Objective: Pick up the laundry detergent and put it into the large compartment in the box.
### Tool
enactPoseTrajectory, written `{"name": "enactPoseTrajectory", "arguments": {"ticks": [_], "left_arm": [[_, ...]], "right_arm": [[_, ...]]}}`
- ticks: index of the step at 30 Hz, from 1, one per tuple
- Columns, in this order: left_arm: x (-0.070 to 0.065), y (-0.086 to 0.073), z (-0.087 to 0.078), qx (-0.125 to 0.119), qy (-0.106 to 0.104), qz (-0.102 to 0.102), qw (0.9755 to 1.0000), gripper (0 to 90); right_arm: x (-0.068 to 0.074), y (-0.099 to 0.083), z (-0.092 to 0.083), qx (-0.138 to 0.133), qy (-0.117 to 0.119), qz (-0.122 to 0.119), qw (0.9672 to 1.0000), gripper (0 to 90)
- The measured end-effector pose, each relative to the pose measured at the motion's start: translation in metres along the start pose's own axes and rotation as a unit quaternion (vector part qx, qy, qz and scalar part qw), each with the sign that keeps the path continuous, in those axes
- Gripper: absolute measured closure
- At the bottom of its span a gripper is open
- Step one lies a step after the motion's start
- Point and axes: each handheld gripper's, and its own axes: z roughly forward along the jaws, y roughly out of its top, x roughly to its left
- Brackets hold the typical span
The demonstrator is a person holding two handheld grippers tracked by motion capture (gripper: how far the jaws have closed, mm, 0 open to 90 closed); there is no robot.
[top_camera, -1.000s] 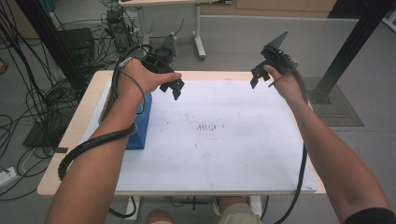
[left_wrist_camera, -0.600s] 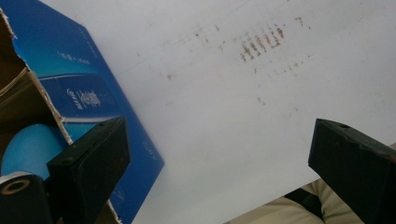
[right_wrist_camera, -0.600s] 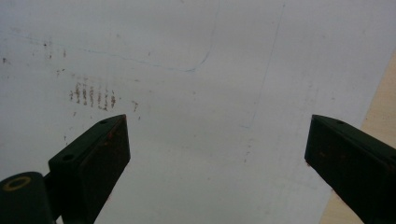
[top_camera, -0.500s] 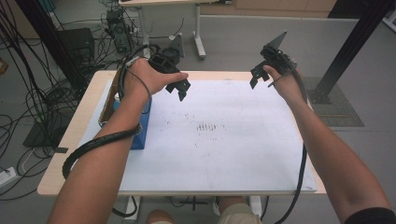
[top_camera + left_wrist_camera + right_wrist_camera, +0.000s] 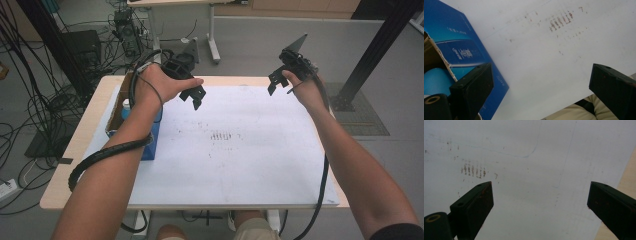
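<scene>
Grippers hover over my white sheet (image 5: pixel 240 150): left gripper (image 5: pixel 194 96) at 11 o'clock, right gripper (image 5: pixel 278 83) at 1 o'clock, both spread wide, empty. Blue box (image 5: pixel 150 142) sits at 9 o'clock.

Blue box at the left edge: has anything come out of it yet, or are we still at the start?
Done: nothing that shows. The white sheet carries only brown smudges. In hand: nothing; the left gripper and right gripper are both open and empty above the sheet. Left: the blue box is open with a blue item inside; its removal, if intended, hasn't begun.
</scene>
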Motion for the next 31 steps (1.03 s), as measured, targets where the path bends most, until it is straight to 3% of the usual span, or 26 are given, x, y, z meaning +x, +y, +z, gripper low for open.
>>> {"name": "enactPoseTrajectory", "arguments": {"ticks": [31], "left_arm": [[-0.0056, -0.0012, -0.0043, -0.001, 0.001, 0.009, 1.0, 6.3]], "right_arm": [[0.0055, -0.0033, 0.0011, 0.001, -0.001, -0.001, 1.0, 6.4]]}}
